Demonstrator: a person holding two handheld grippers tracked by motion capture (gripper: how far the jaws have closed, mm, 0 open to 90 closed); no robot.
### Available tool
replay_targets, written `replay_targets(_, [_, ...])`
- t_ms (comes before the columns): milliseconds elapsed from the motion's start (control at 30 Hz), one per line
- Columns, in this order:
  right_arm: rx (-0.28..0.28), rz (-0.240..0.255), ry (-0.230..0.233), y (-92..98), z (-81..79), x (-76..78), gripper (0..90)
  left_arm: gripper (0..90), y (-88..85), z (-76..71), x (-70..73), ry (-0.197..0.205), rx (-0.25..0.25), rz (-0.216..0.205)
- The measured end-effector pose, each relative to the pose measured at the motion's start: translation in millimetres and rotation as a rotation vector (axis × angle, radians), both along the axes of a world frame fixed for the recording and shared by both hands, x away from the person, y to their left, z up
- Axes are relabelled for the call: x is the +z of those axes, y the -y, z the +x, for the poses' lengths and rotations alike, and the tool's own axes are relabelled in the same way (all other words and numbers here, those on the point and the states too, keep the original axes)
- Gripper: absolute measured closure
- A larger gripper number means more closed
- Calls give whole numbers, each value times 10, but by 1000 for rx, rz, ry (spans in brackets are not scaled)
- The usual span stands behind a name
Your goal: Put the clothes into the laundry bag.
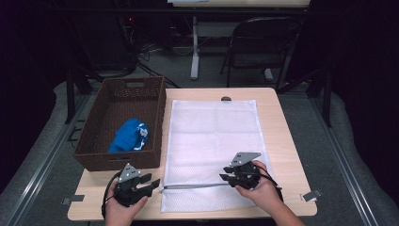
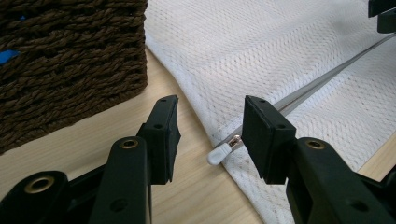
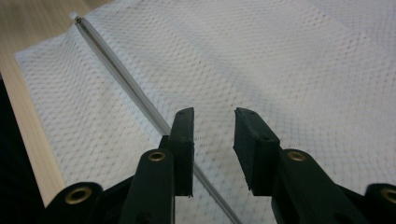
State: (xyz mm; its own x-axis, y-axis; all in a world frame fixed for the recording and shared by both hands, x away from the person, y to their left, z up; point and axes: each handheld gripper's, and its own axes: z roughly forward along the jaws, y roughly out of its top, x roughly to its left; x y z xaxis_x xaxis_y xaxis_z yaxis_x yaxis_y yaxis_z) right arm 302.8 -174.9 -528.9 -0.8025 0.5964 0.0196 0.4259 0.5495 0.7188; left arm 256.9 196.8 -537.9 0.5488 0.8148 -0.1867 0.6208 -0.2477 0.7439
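Note:
A white mesh laundry bag lies flat on the wooden table. Its grey zipper runs across the near end. The white zipper pull sits at the bag's left edge, just below and between the tips of my left gripper, which is open and not touching it. In the high view my left gripper rests at the bag's near-left corner. My right gripper hovers over the bag near the zipper's right part. Its jaws stand open with only mesh beneath, and the zipper passes under its left jaw.
A brown woven basket stands at the table's left and holds a blue cloth. Its wall is close to my left gripper. A folding chair stands beyond the table's far edge.

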Motion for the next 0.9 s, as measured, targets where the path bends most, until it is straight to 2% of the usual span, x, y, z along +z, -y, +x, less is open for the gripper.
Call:
replay_targets(233, [3,30,2,-47,90,-50,696,553,-16,3,-9,-1,14,-4])
replay_targets(400, [-4,63,-12,-1,64,-118,687,553,-21,7,-6,-8,13,-8])
replay_targets(600, [13,24,-14,4,11,-221,667,553,-24,7,-8,-8,15,-12])
replay_targets(900, [8,30,-26,42,-23,-252,654,554,-5,11,-26,-9,9,-8])
